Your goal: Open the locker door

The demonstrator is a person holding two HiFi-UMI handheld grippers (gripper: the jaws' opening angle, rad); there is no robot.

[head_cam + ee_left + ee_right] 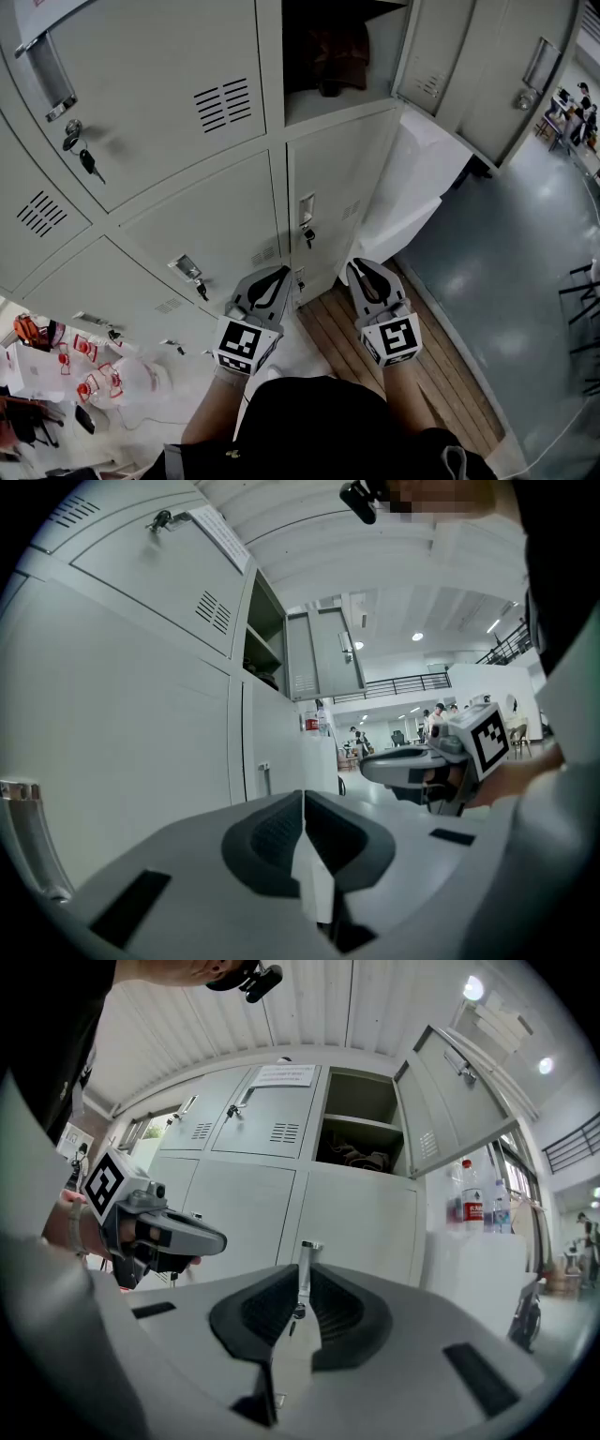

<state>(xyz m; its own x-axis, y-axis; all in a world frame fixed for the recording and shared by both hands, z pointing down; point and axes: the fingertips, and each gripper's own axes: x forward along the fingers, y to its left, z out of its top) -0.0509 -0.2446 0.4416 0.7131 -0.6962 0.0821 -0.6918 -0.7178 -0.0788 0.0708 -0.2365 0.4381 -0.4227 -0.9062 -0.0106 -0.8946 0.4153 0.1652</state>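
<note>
A bank of grey lockers fills the head view. The closed locker door (342, 178) under an open compartment (328, 103) has a small handle (307, 211) with a key (307, 236) hanging below it. My left gripper (283, 271) and right gripper (354, 266) are held low and side by side near my body, short of the lockers, touching nothing. The left gripper (304, 799) has its jaws pressed together and empty. The right gripper (302, 1274) is shut but for a thin slit, through which the handle (307, 1252) shows.
The compartment's door (433, 56) stands swung out, and a second open door (525, 75) is further right. A white box (422, 178) stands beside the lockers. Wooden boards (441, 366) lie underfoot. Keys (80, 150) hang in an upper-left door. Red items (84, 375) lie lower left.
</note>
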